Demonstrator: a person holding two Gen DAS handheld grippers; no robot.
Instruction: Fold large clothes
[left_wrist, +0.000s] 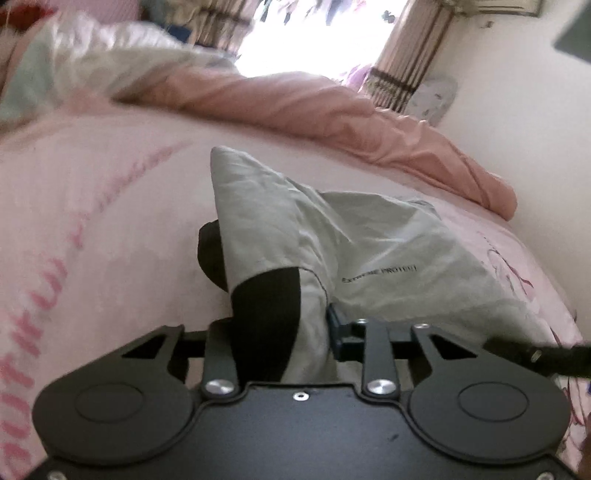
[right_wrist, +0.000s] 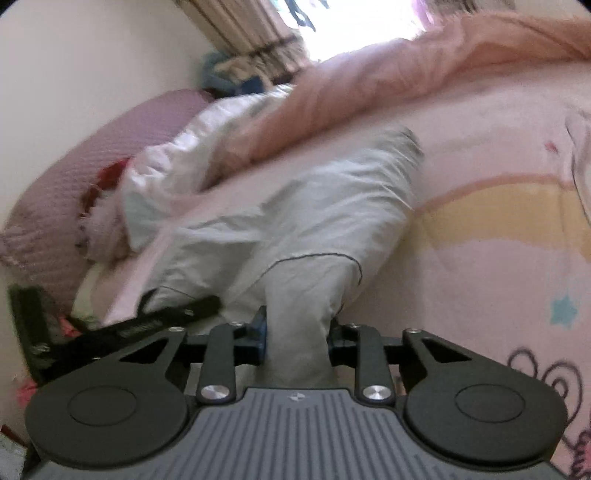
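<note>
Halfway: both the left gripper (left_wrist: 280, 332) and right gripper (right_wrist: 295, 336) pinching grey jacket (left_wrist: 332, 240), bunched at twelve o'clock; flattening left.

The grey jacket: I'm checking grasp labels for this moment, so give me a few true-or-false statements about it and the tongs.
1. The left tongs are shut on the grey jacket. True.
2. The right tongs are open and hold nothing. False: they are shut on a bunch of the grey jacket.
3. The jacket lies on a pink printed bed sheet. True.
4. The jacket is grey all over. False: it has a black panel at the left tongs.
5. A rolled salmon-pink quilt lies beyond the jacket. True.
</note>
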